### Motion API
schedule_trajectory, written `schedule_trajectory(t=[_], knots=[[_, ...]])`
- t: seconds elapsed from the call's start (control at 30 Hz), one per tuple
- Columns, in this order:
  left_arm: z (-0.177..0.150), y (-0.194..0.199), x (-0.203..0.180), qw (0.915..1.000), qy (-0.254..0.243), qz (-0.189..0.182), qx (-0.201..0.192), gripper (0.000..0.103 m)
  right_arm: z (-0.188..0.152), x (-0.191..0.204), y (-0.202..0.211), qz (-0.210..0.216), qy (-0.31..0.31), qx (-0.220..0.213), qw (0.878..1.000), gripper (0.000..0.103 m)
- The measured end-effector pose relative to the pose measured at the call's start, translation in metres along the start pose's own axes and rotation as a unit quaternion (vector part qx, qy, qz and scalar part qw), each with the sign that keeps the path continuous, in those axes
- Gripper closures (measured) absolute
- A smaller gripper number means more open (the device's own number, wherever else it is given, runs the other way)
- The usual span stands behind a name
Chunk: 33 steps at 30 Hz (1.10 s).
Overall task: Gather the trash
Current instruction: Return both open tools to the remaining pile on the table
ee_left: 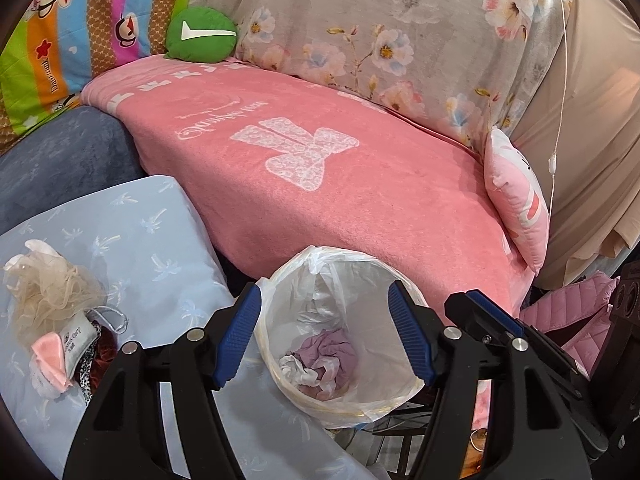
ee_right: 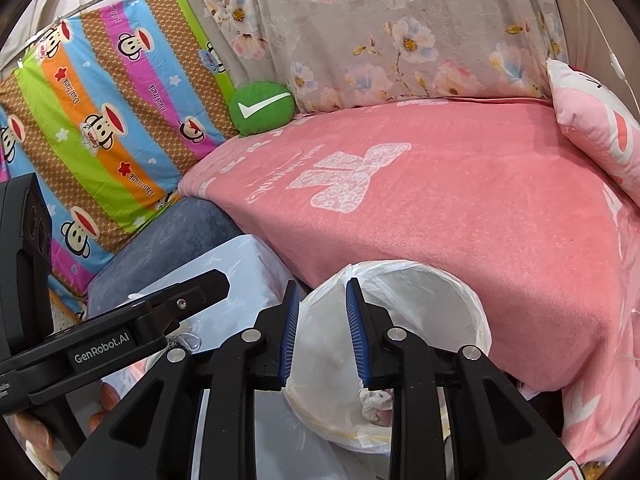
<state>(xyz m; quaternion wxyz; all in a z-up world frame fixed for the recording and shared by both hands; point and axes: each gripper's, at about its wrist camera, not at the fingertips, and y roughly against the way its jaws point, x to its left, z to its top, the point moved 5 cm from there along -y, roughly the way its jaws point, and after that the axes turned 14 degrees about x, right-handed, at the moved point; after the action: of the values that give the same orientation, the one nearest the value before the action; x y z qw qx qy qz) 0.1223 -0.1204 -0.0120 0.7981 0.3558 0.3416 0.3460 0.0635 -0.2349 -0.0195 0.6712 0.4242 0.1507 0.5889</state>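
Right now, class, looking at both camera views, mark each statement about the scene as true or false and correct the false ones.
1. The bin is lined with a white plastic bag. True.
2. The bin is empty. False: crumpled tissue lies at its bottom.
3. The left gripper is clamped on a tissue. False: its jaws stand open with nothing between them.
4. A green cushion with a white tick sits at the back of the pink blanket. True.
5. The right gripper holds nothing. True.
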Motion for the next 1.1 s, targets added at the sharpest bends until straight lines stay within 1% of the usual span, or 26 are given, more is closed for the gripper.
schedule_trajectory(t=[0.17,0.33,0.7,0.83,1.1], knots=[[-0.006,0.004,0.014,0.9999,0.012,0.011,0.001,0.040,-0.003,0.011,-0.003,0.004,0.010,0.005,1.000,0.074],[-0.011,0.008,0.031,0.9993,0.029,0.024,-0.002,0.036,-0.008,0.030,-0.008,0.008,0.027,0.014,1.000,0.074],[-0.021,0.020,0.067,0.9970,0.058,0.051,-0.008,0.035,-0.016,0.063,-0.020,0.016,0.056,0.029,0.998,0.072],[-0.024,0.024,0.080,0.9956,0.071,0.060,-0.010,0.029,-0.019,0.075,-0.024,0.018,0.066,0.034,0.997,0.067],[-0.038,0.030,0.114,0.9918,0.102,0.077,-0.009,0.023,-0.025,0.105,-0.037,0.024,0.093,0.048,0.994,0.066]])
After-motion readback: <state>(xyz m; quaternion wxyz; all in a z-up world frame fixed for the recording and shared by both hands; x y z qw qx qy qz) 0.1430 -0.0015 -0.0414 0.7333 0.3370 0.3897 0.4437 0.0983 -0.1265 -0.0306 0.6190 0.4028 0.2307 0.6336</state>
